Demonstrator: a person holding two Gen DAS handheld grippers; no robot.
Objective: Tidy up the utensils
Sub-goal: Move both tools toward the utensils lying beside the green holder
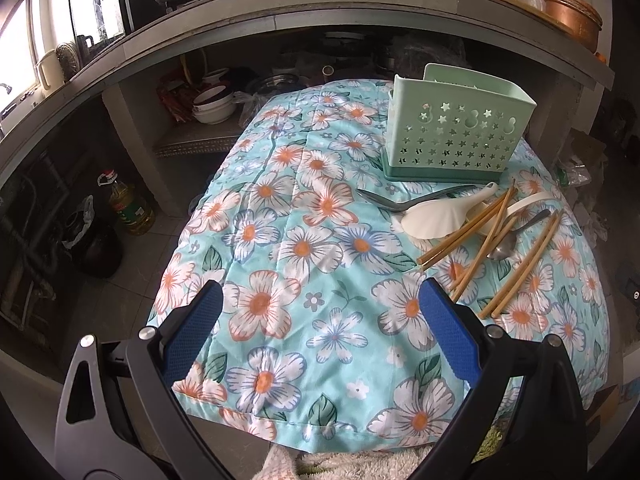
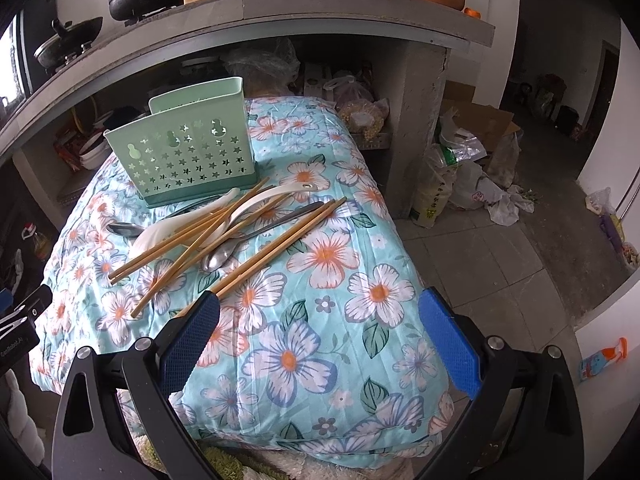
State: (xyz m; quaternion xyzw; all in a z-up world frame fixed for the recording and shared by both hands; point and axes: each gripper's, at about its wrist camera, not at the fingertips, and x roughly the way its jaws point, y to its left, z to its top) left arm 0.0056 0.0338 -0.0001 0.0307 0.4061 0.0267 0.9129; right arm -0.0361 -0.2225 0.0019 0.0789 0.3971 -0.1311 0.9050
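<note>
Caddy (image 2: 182,156) sits on the cloth (image 2: 320,320) toward the far end, right in front of the counter (image 2: 320,12). Just before it there's the pile: chopsticks (image 2: 192,236) lying crossed over the ladles (image 2: 256,204) and spoons (image 2: 218,260). Bowls (image 1: 210,106) are on the shelf under the counter, behind and left.

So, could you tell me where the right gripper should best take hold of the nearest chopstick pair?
Probably at the near ends of the chopstick pair, coming in low from the front. Those ends lie bare on the floral cloth beside the open right gripper, while the far ends sit close to the spoons.
</note>
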